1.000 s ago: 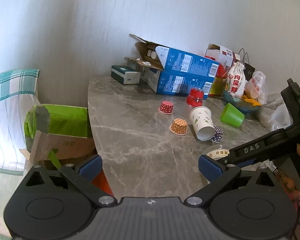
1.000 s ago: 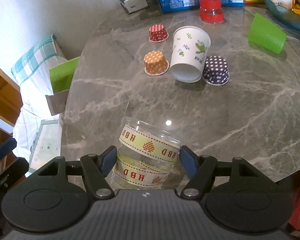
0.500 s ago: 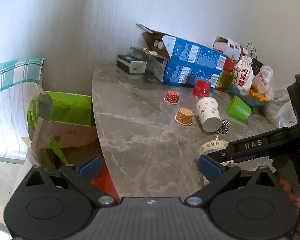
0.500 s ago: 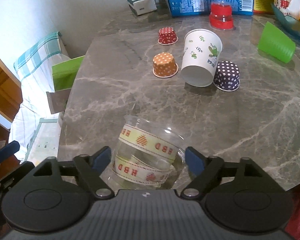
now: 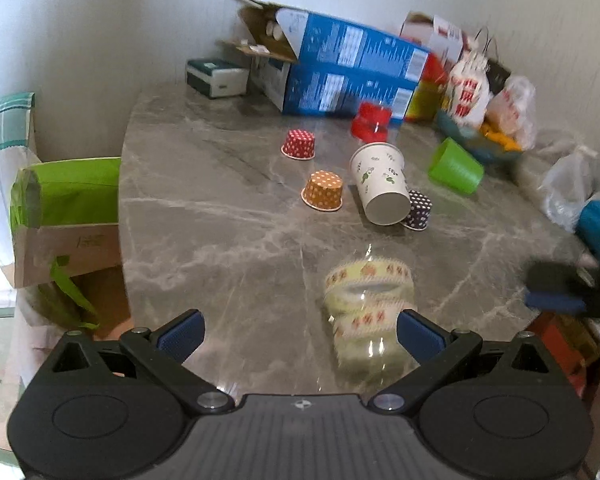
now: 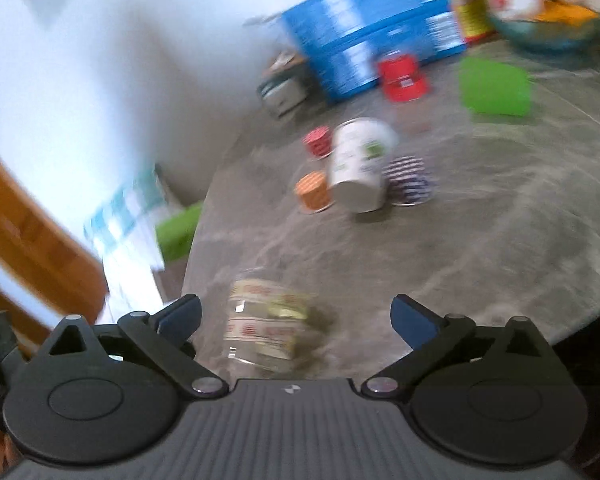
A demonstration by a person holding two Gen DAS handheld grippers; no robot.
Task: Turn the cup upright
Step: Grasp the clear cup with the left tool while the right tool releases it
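Note:
A clear plastic cup (image 5: pixel 367 312) with yellow and red HBD bands stands on the grey marble table (image 5: pixel 220 240) near its front edge, mouth up. It also shows blurred in the right wrist view (image 6: pixel 270 326). My left gripper (image 5: pixel 300 334) is open and empty, with the cup just inside its right finger. My right gripper (image 6: pixel 296 318) is open and empty, drawn back from the cup, which sits towards its left finger. One right fingertip shows in the left wrist view (image 5: pixel 556 286), to the right of the cup.
Further back, a white paper cup (image 5: pixel 380 188) lies on its side between an orange dotted cup (image 5: pixel 324 191) and a dark dotted cup (image 5: pixel 418 210). A red dotted cup (image 5: pixel 299 144), a red cup (image 5: pixel 370 122), a tipped green cup (image 5: pixel 454 166), blue boxes (image 5: pixel 340 72) and bags stand behind.
My right gripper has opened wide, let go of the clear cup and pulled back to the right. The cup now stands free. My left gripper has moved in towards it.

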